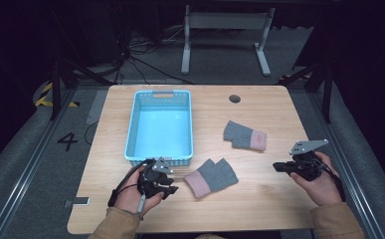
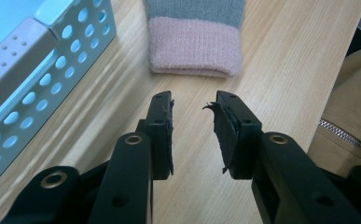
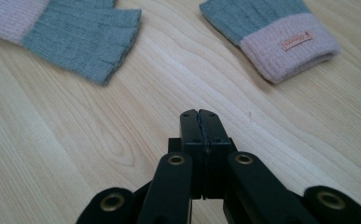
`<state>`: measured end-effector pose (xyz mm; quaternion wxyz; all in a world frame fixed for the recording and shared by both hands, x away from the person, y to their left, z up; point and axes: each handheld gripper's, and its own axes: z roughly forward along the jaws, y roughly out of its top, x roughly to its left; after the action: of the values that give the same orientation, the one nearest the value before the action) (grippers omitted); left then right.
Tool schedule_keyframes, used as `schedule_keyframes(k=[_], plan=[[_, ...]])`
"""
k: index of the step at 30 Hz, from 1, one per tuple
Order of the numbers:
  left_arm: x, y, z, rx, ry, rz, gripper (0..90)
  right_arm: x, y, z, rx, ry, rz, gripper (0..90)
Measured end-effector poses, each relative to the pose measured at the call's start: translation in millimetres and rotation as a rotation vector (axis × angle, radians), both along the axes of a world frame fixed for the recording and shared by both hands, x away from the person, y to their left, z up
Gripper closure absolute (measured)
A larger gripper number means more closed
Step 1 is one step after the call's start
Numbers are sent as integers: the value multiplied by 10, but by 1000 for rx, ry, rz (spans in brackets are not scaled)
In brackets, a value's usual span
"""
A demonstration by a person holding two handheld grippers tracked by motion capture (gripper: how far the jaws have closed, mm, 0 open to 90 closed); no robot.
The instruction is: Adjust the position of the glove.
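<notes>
Lying untouched on the surface right of the empty blue basket (image 1: 135,134), both gloves, near (image 1: 212,177) and far (image 1: 245,135), await pickup, left gripper (image 1: 172,189) parted, right gripper (image 1: 278,167) closed empty.

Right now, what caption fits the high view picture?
Two grey-and-pink gloves lie beside a blue basket, grippers waiting.

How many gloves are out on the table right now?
2. One glove lies near the table's front edge, just right of the blue basket, beside the left gripper. The other glove lies farther back to the right. The basket's inside looks bare.
</notes>
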<state>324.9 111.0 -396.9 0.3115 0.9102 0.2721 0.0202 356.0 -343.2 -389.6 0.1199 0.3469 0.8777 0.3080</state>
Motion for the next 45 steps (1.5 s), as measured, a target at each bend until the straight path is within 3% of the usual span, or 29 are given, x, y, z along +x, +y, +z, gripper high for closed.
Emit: schedule_keyframes(k=[8,16,23,37,45], plan=[[12,-14,-25,5,5,4,735,5,34,-29,-2,9,15,900],[29,-86,-64,-10,-5,12,896,-31,134,-49,1,9,48,900],[104,-175,-125,-21,-4,6,900,-83,281,-95,40,15,91,900],[124,-326,-200,-22,-19,15,900,-56,617,-205,49,37,159,900],[99,-402,-238,-14,-6,-7,900,105,863,-343,43,59,190,900]])
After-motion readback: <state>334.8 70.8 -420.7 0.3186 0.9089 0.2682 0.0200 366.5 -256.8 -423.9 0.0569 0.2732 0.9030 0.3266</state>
